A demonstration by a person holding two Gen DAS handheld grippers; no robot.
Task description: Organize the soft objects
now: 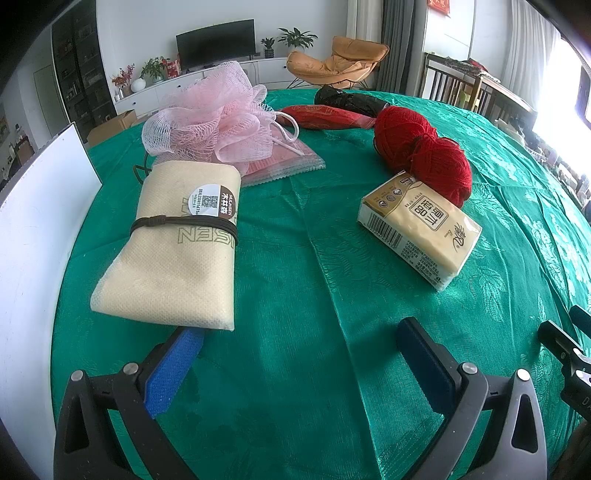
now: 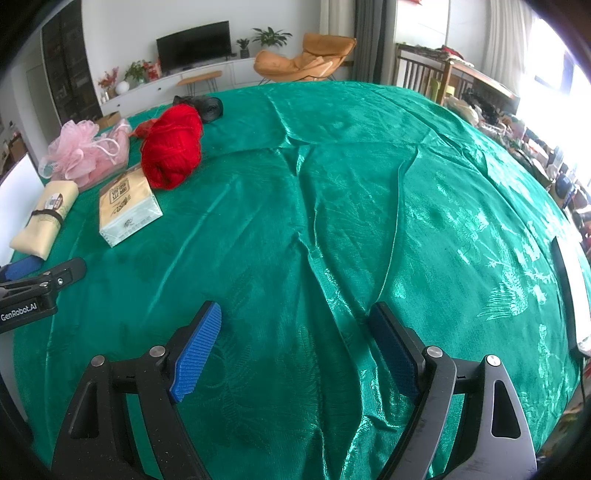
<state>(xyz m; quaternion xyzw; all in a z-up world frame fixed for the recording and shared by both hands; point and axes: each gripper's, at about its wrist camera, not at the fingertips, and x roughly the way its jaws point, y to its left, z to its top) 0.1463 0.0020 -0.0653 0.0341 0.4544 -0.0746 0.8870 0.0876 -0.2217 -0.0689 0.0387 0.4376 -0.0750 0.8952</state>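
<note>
Both the left gripper point(image 1: 299, 339) and right gripper point(image 2: 295, 321) are spread wide over the green tablecloth point(image 2: 332, 206), nothing between the jaws.

Bright daylight — right-side glare, fisheye

White wall point(image 1: 147, 26), dark TV point(image 1: 216, 43), tan armchair point(image 1: 336, 62), bright window point(image 1: 554, 110).

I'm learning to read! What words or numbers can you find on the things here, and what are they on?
"MUASEN", uncertain: round sticker on the beige cloth roll; its code digits are too small.
"SEN": end of larger print on that roll, the rest hidden under its cord.
"GenRobot.AI": body of the left claw.
Chinese characters and a barcode: tissue pack; the fine print is too small to read.
</note>
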